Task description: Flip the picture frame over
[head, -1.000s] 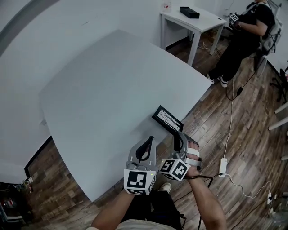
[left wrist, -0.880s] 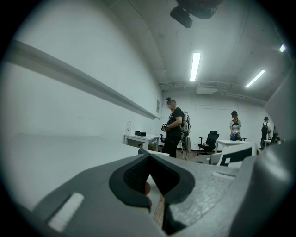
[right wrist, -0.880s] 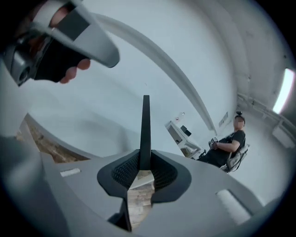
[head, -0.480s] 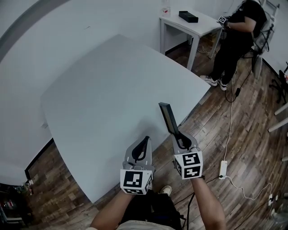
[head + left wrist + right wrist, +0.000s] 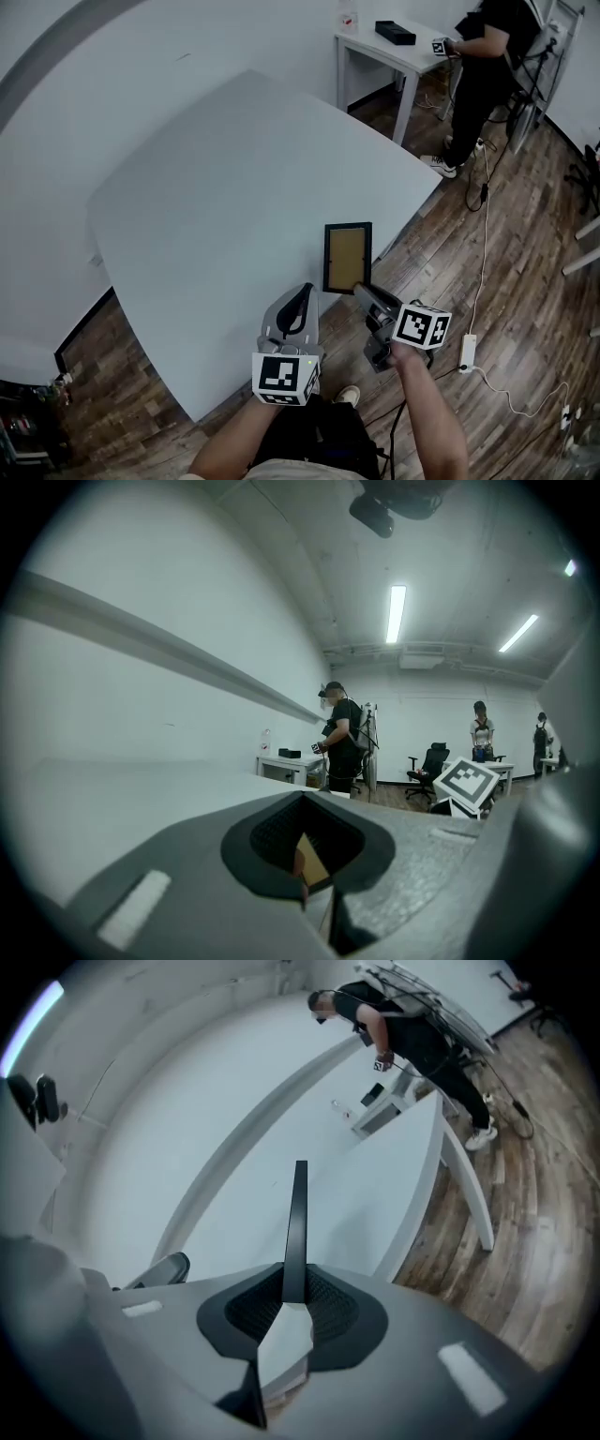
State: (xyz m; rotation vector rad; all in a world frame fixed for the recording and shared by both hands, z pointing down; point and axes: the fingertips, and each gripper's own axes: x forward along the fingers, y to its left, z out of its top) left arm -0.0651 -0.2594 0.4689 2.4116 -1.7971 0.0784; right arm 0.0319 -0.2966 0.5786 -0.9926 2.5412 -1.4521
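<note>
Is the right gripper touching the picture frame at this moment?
Touching. In the right gripper view, the thin edge of the picture frame sits clamped between the jaws of the right gripper.

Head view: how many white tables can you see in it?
2. The large table fills the middle, beneath the picture frame; the small table stands at the top, with a black box on it. Others may be out of view.

Our left gripper [image 5: 298, 296] and right gripper [image 5: 364, 292] are grey-shelled claws with black ribbed pads [image 5: 330, 1305] inside the tips. Behind each claw sits a white marker cube [image 5: 286, 376] printed with black squares; farther back we wear dark trousers [image 5: 323, 433].
</note>
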